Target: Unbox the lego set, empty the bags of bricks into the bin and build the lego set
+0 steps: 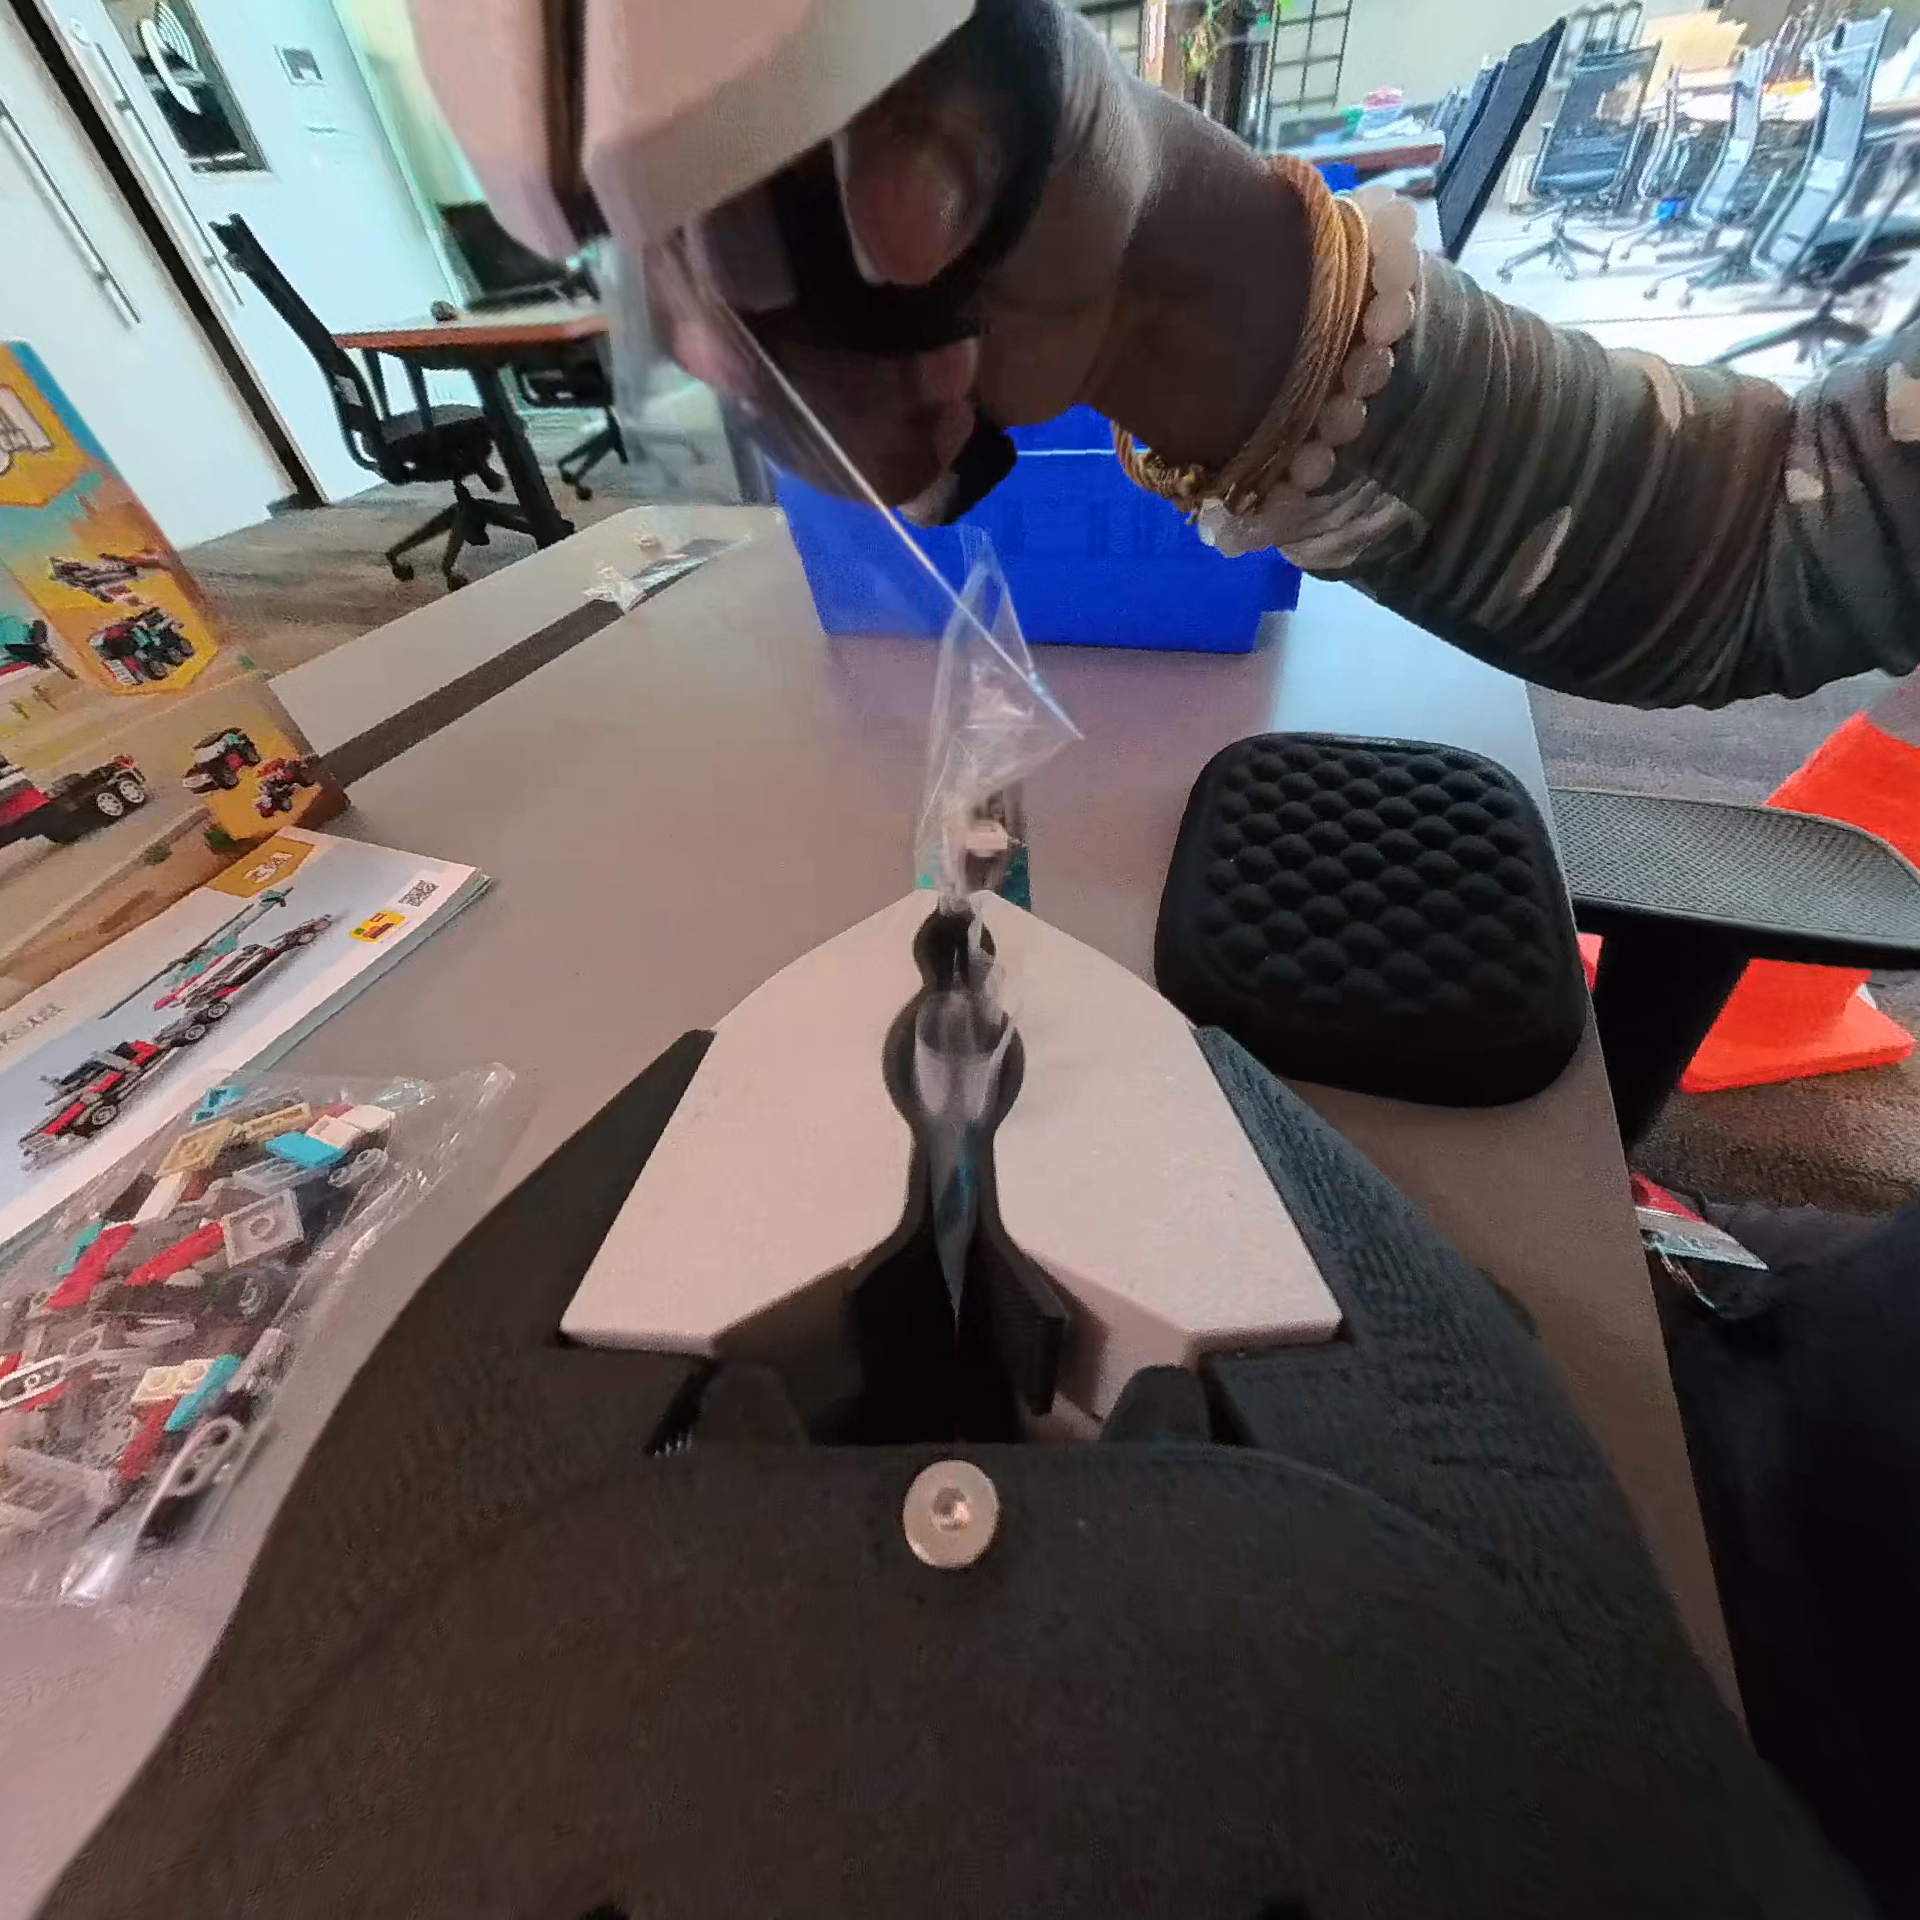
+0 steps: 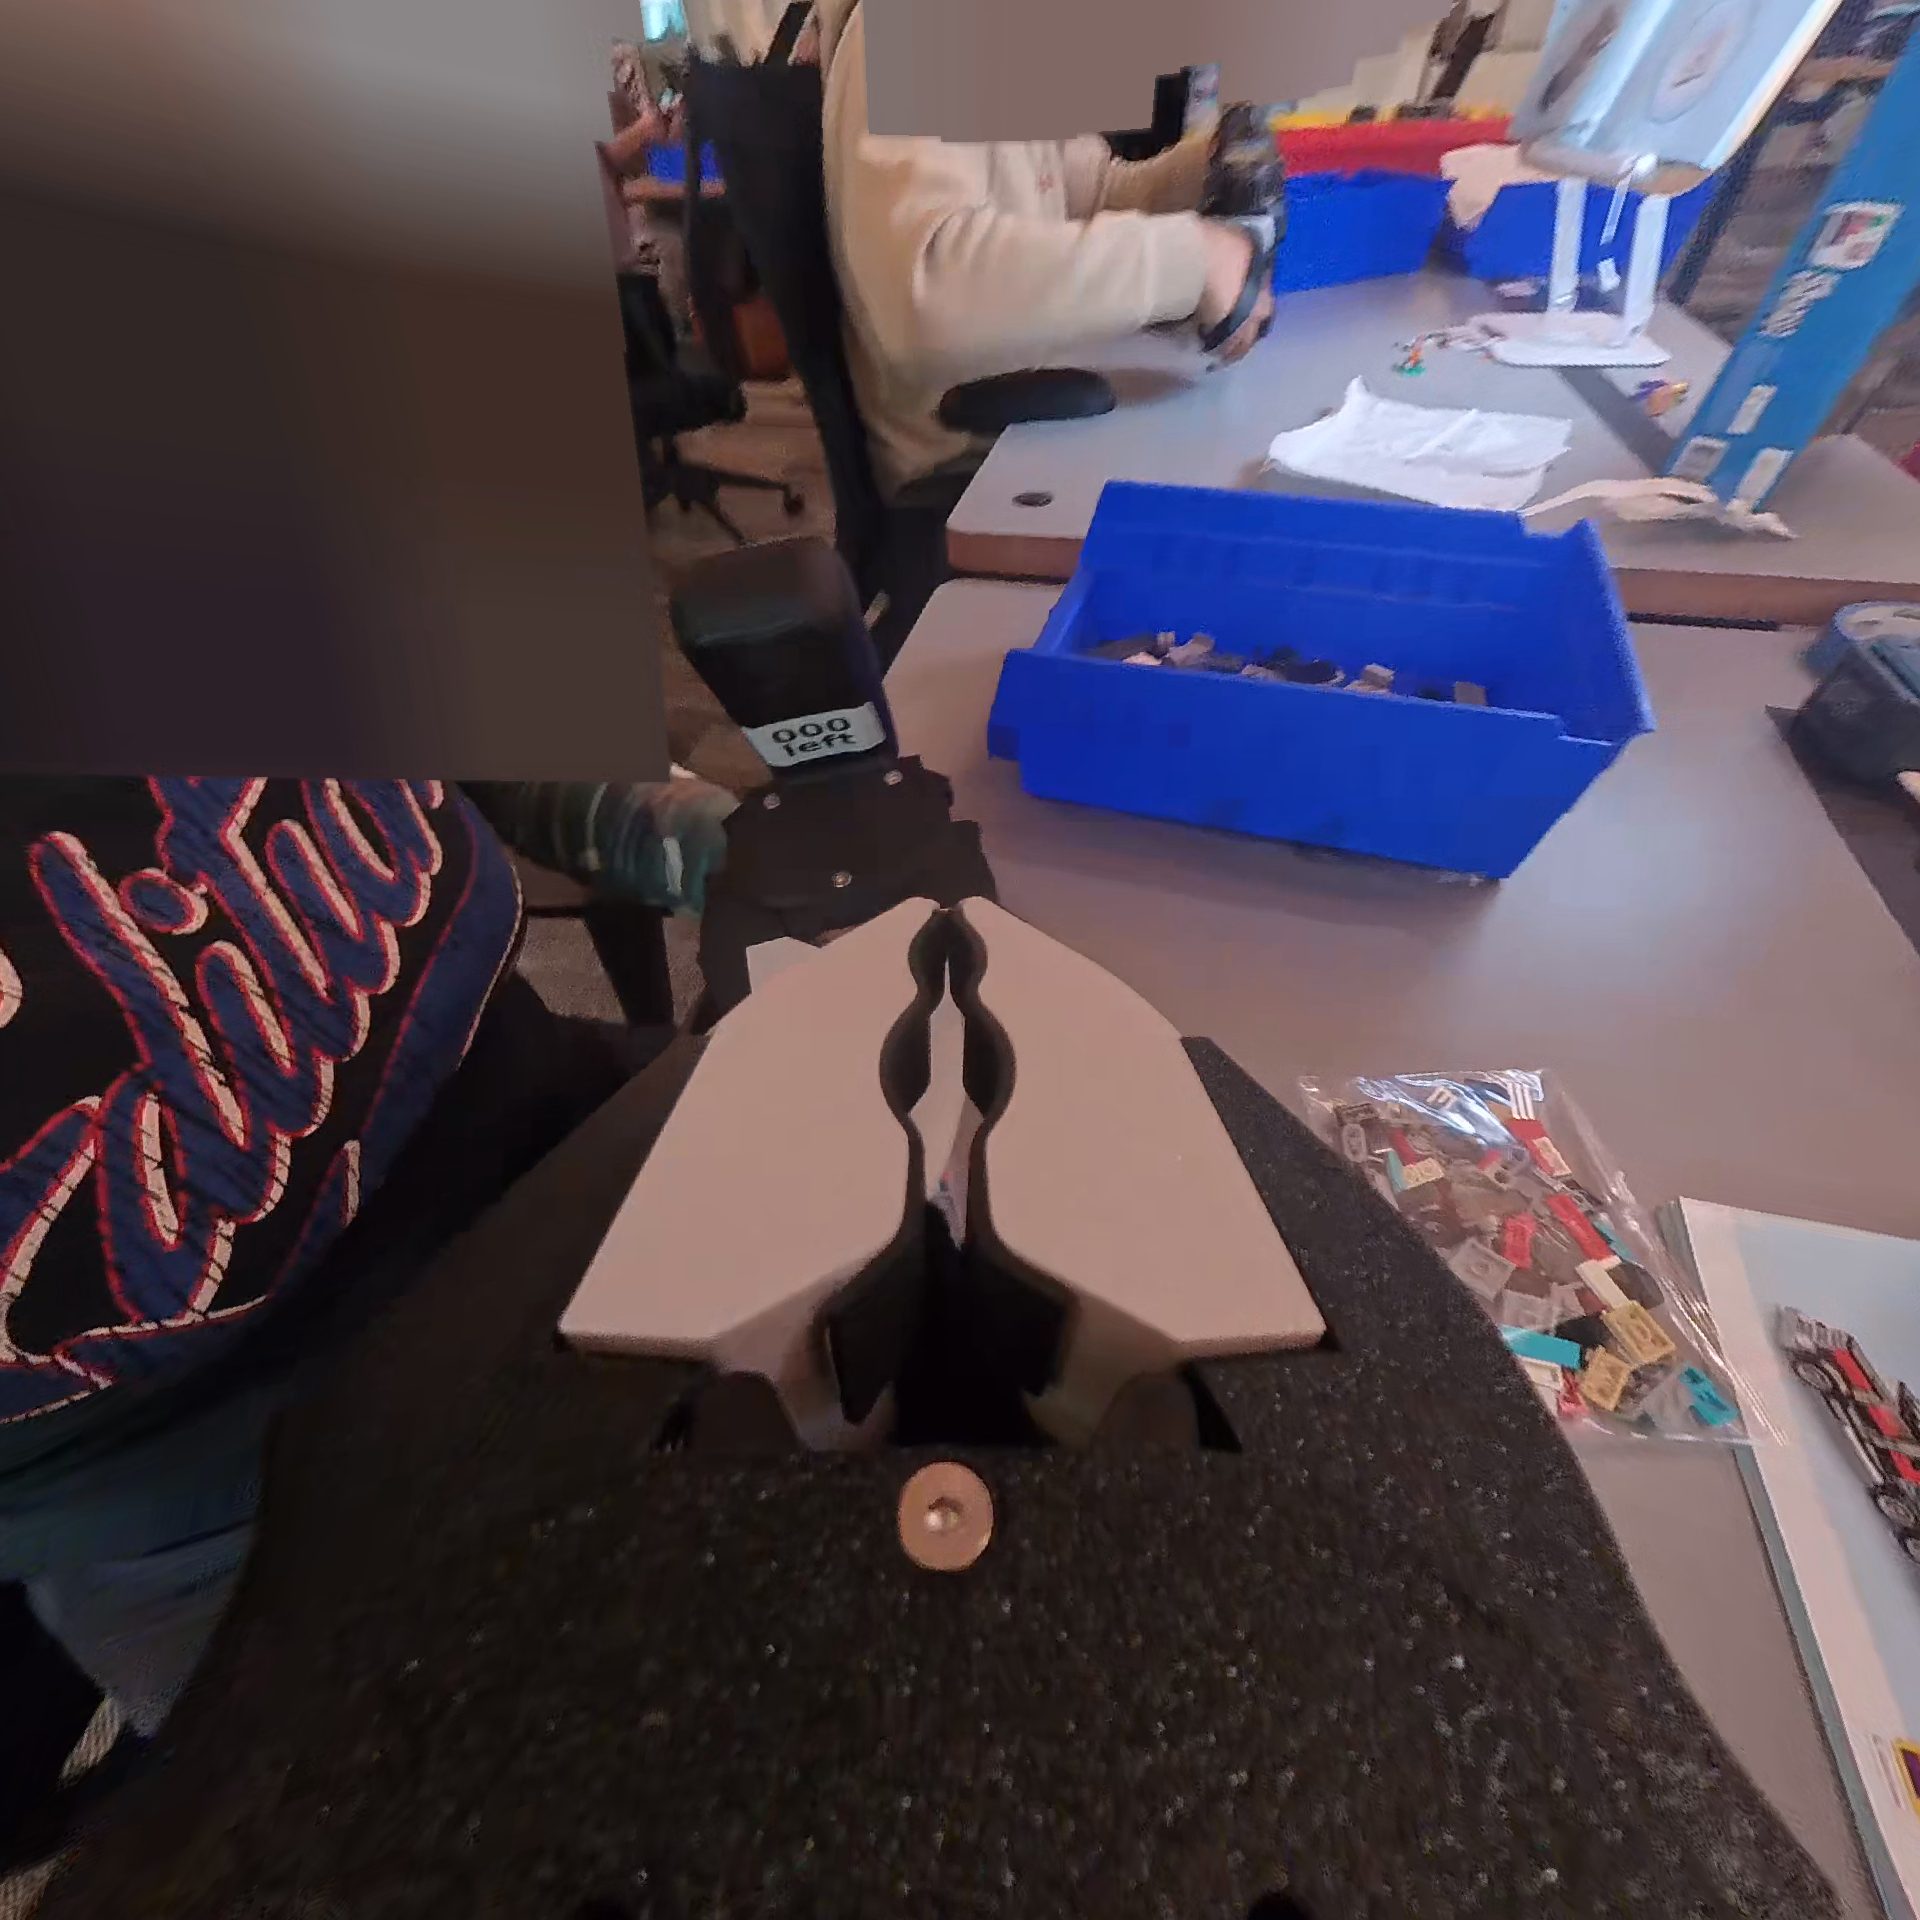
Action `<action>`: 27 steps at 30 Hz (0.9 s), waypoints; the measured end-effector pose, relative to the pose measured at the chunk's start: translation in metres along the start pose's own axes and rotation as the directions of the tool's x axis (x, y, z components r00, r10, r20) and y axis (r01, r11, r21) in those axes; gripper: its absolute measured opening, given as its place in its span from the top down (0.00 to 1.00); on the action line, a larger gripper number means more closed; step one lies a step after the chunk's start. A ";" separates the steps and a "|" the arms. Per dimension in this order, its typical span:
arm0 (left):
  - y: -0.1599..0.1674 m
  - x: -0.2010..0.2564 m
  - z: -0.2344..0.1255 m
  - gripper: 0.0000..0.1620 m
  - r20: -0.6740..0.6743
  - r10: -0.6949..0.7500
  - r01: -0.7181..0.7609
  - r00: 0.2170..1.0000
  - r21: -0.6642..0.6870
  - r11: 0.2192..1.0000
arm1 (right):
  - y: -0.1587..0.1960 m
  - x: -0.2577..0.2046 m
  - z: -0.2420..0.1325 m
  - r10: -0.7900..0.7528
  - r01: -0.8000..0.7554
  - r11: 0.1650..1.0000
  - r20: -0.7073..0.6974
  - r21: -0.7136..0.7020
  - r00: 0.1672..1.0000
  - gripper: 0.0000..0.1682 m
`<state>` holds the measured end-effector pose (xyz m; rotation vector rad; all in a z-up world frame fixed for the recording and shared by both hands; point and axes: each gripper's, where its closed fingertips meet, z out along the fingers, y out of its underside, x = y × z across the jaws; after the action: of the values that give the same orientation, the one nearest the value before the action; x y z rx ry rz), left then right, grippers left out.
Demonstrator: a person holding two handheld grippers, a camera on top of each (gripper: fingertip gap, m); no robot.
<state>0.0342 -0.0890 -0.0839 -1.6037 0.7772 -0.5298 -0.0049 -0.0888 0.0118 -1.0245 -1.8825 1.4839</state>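
My left gripper [image 1: 961,914] is shut on the lower end of a small clear plastic bag [image 1: 982,686] just above the grey table [image 1: 644,790]. A few small pieces sit in the bag near my fingertips. The bag stretches up to my right gripper [image 1: 940,488], held in a hand above it. In the right wrist view my right gripper [image 2: 948,914] is shut with a sliver of the plastic [image 2: 954,1143] between its fingers. The left gripper's body [image 2: 842,873] is just beyond it. The blue bin [image 2: 1299,769] holds loose bricks [image 2: 1278,660]; it also shows in the left wrist view [image 1: 1091,582].
A full bag of bricks [image 1: 177,1278] [image 2: 1527,1247] lies beside the instruction booklet [image 1: 260,956] [image 2: 1829,1455]. The lego box [image 1: 94,582] stands at the left. A black chair armrest [image 1: 1371,914] and an orange cone [image 1: 1818,935] are off the table's right edge. A person sits at the neighbouring table [image 2: 1195,457].
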 end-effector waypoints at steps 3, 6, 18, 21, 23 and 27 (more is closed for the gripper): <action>0.000 -0.004 -0.005 1.00 0.034 -0.018 0.017 0.999 0.038 0.999 | 0.001 0.007 -0.012 0.026 -0.024 0.999 -0.048 0.037 0.999 1.00; 0.003 -0.007 -0.009 1.00 0.045 -0.044 0.042 0.998 0.040 0.998 | 0.000 0.012 -0.026 0.063 -0.055 0.994 -0.085 0.095 0.994 1.00; 0.013 -0.013 -0.015 1.00 0.098 -0.057 0.056 0.994 0.009 0.998 | 0.018 0.039 -0.083 0.205 -0.138 0.964 -0.303 0.229 0.931 1.00; 0.016 -0.014 -0.015 1.00 0.091 -0.077 0.077 0.993 0.006 0.997 | 0.020 0.047 -0.096 0.243 -0.151 0.950 -0.343 0.273 0.908 1.00; 0.017 -0.014 -0.016 1.00 0.098 -0.073 0.073 0.992 0.007 0.997 | 0.019 0.055 -0.112 0.273 -0.150 0.936 -0.387 0.319 0.881 1.00; 0.014 -0.018 -0.018 1.00 0.111 -0.097 0.094 0.989 0.030 0.995 | 0.030 0.066 -0.130 0.286 -0.177 0.948 -0.466 0.265 0.837 1.00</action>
<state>0.0067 -0.0884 -0.0931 -1.6389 0.6099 -0.5115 0.0664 0.0419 0.0128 -1.4118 -1.2394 1.3409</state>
